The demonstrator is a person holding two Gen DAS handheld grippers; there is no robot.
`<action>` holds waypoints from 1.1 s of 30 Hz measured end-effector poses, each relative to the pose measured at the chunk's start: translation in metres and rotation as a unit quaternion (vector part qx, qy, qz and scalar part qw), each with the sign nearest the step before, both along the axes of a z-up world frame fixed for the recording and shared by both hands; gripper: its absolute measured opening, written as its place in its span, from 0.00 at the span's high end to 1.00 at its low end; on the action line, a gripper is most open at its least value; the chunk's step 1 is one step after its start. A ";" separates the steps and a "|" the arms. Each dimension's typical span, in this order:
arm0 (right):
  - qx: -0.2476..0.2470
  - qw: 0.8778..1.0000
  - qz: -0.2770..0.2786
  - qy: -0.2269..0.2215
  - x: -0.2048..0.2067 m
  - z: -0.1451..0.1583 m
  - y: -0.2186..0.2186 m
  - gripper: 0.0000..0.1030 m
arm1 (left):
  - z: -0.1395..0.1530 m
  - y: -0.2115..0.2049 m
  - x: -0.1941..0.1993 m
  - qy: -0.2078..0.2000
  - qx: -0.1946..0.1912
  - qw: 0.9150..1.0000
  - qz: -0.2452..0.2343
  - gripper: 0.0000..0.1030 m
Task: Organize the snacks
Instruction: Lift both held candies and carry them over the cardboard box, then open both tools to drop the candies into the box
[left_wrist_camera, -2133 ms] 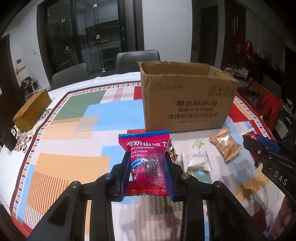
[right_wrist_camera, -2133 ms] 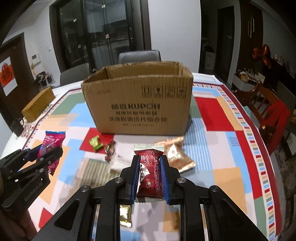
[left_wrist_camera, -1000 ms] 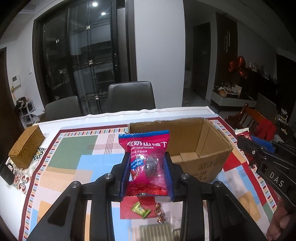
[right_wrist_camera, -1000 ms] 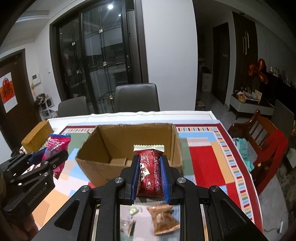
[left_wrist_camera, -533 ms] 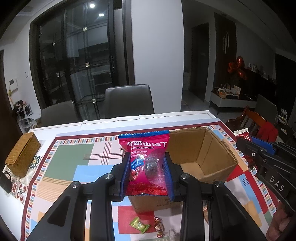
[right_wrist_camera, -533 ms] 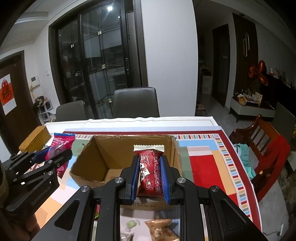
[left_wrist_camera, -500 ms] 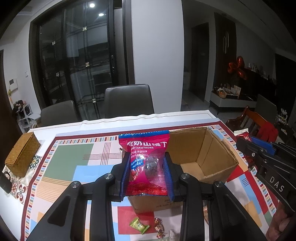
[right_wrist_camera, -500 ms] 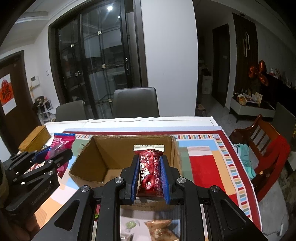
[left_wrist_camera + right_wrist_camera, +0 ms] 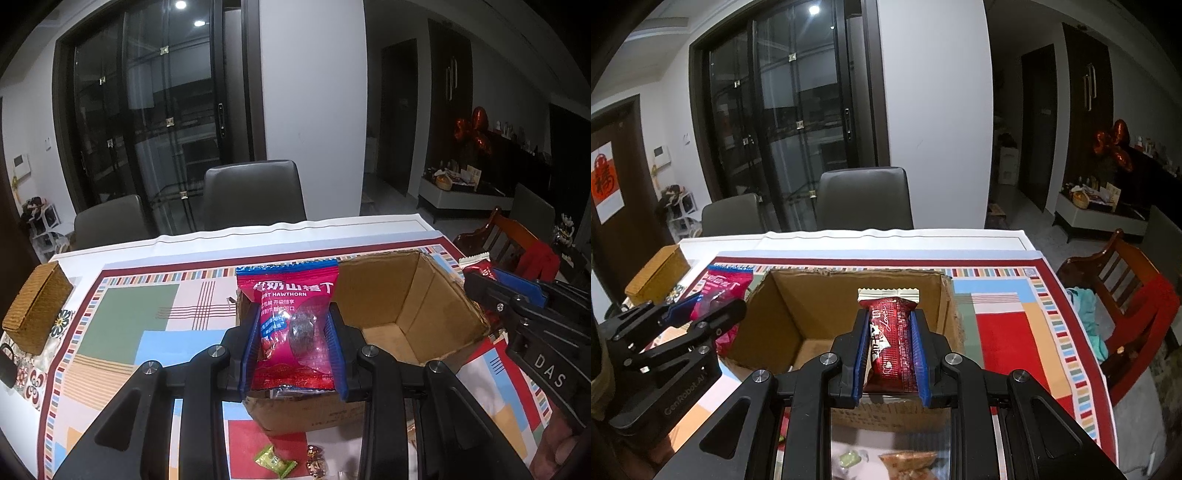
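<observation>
Nearest the left wrist camera, the left gripper (image 9: 293, 332) is clenched on a pink hawthorn snack packet (image 9: 291, 325), its blue pads pressing both side edges so that the packet stands upright between them, over the near left corner of the cardboard box (image 9: 417, 306). Nearest the right wrist camera, the right gripper (image 9: 889, 347) is clamped on a dark red snack bar (image 9: 891, 343), held upright with its white crimped end uppermost, above the near wall of the same box. In the left view the right gripper enters from the right edge, beside the box's right wall; in the right view the left gripper enters from the left, its packet just outside the box's left wall. Below the grippers, on the near strip of the patterned tablecloth (image 9: 122, 332), lie a green wrapped candy (image 9: 273, 459), a dark foil candy (image 9: 317, 459) and, in the right view, a tan snack pouch (image 9: 908, 461) partly hidden by the gripper frame. The box stands open-topped in the middle of the table; the visible part of its floor is bare cardboard. Further left, near the table edge, sits a woven basket box (image 9: 37, 306). Beyond the table stand two grey chairs (image 9: 255, 194), and behind them dark glass doors (image 9: 159, 122).
</observation>
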State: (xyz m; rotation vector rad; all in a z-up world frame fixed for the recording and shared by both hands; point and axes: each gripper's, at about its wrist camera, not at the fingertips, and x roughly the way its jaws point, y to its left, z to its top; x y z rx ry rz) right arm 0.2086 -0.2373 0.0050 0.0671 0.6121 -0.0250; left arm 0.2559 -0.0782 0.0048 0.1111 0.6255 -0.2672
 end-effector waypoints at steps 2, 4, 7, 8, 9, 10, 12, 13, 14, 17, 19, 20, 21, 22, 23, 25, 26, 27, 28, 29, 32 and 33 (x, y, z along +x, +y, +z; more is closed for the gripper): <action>-0.002 1.000 0.003 0.001 0.004 -0.002 0.000 0.77 | -0.001 0.000 0.003 0.000 0.002 1.000 0.000 0.68; -0.004 1.000 0.005 0.001 0.006 -0.003 0.002 0.77 | -0.003 0.000 0.006 0.001 0.002 1.000 0.001 0.68; -0.007 1.000 0.009 0.001 0.011 -0.003 0.005 0.77 | -0.004 -0.001 0.012 0.004 0.005 1.000 0.000 0.68; -0.009 1.000 0.010 0.001 0.013 -0.004 0.006 0.77 | -0.004 -0.002 0.014 0.004 0.005 1.000 -0.002 0.68; -0.011 1.000 0.012 0.001 0.015 -0.004 0.007 0.77 | -0.005 -0.003 0.016 0.005 0.005 1.000 -0.002 0.68; -0.010 1.000 0.013 0.002 0.018 -0.004 0.007 0.78 | -0.005 -0.004 0.017 0.005 0.005 1.000 -0.003 0.68; -0.009 1.000 0.015 0.003 0.022 -0.005 0.008 0.77 | -0.006 -0.005 0.019 0.004 0.006 1.000 -0.004 0.68; -0.009 1.000 0.015 0.004 0.023 -0.005 0.008 0.78 | -0.007 -0.006 0.021 0.005 0.006 1.000 -0.005 0.68; -0.008 1.000 0.016 0.004 0.025 -0.005 0.008 0.77 | -0.008 -0.006 0.022 0.006 0.007 1.000 -0.005 0.68; -0.007 1.000 0.016 0.007 0.029 -0.006 0.009 0.78 | -0.011 -0.007 0.024 0.009 0.007 1.000 -0.006 0.68; -0.006 1.000 0.016 0.008 0.032 -0.007 0.010 0.77 | -0.012 -0.006 0.027 0.012 0.006 1.000 -0.005 0.68; -0.006 1.000 0.016 0.010 0.034 -0.008 0.010 0.77 | -0.012 -0.005 0.029 0.013 0.005 1.000 -0.004 0.68; -0.006 1.000 0.016 0.010 0.035 -0.009 0.010 0.77 | -0.013 -0.005 0.030 0.015 0.003 1.000 -0.004 0.68; -0.006 1.000 0.016 0.011 0.036 -0.009 0.010 0.77 | -0.013 -0.005 0.031 0.016 0.002 1.000 -0.004 0.68; -0.006 1.000 0.016 0.013 0.038 -0.010 0.011 0.77 | -0.013 -0.005 0.032 0.016 0.002 1.000 -0.004 0.68; -0.007 1.000 0.016 0.014 0.039 -0.012 0.011 0.77 | -0.013 -0.005 0.034 0.017 0.002 1.000 -0.004 0.68; -0.007 1.000 0.016 0.015 0.040 -0.012 0.010 0.77 | -0.013 -0.004 0.034 0.017 0.002 1.000 -0.004 0.68; -0.007 1.000 0.016 0.016 0.041 -0.013 0.010 0.77 | -0.013 -0.004 0.034 0.017 0.002 1.000 -0.004 0.67; -0.008 1.000 0.017 0.017 0.041 -0.013 0.010 0.77 | -0.013 -0.004 0.034 0.017 0.002 1.000 -0.003 0.67; -0.009 1.000 0.017 0.017 0.041 -0.012 0.011 0.77 | -0.013 -0.003 0.033 0.017 0.001 1.000 -0.003 0.67; -0.011 1.000 0.014 0.014 0.040 -0.011 0.011 0.71 | -0.013 -0.003 0.033 0.016 0.003 1.000 -0.002 0.63; -0.013 1.000 0.012 0.013 0.040 -0.010 0.011 0.60 | -0.013 -0.003 0.032 0.015 0.004 1.000 -0.001 0.58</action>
